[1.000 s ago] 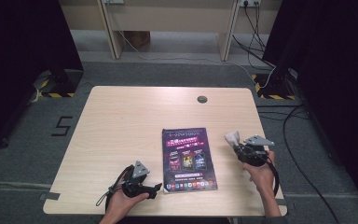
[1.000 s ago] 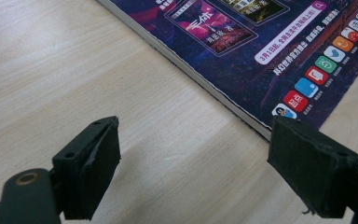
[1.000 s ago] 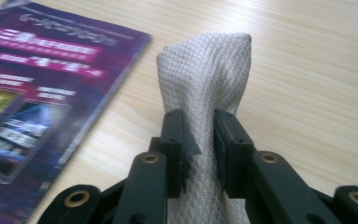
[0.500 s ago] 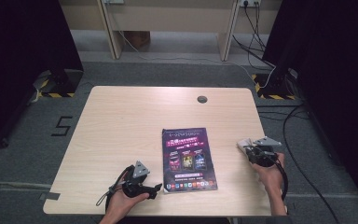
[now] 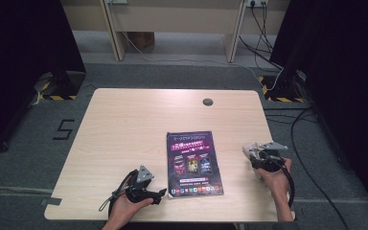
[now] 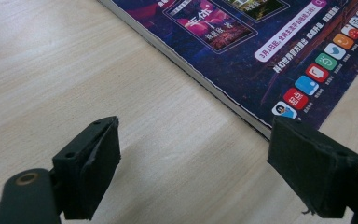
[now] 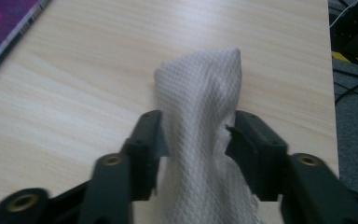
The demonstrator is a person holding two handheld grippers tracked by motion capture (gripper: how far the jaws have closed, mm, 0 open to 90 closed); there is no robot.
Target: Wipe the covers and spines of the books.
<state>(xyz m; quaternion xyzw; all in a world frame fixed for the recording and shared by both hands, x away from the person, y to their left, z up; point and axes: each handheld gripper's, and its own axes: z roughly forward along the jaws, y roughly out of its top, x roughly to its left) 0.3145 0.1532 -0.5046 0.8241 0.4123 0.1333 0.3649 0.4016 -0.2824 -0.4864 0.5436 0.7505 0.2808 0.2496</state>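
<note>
A purple magazine (image 5: 194, 163) lies flat on the wooden table (image 5: 139, 124), near the front edge. My left gripper (image 5: 161, 193) rests low at its front left corner. In the left gripper view that gripper (image 6: 193, 140) stands open, with the magazine's (image 6: 270, 51) corner just ahead of the right jaw and bare wood between the jaws. To the right of the magazine, my right gripper (image 5: 254, 154) holds a white cloth (image 5: 247, 149). In the right gripper view that gripper (image 7: 196, 135) is shut on the bunched, waffle-textured cloth (image 7: 200, 102), which sticks up past the jaws.
A round cable grommet (image 5: 207, 101) sits near the table's far edge. The table's right edge (image 7: 328, 70) lies close to the right gripper. Cables (image 5: 311, 124) and yellow-black striped stand bases (image 5: 280, 92) are on the floor to the right.
The right gripper with the cloth has shifted a little right and toward the near edge. The left gripper has hardly moved.
</note>
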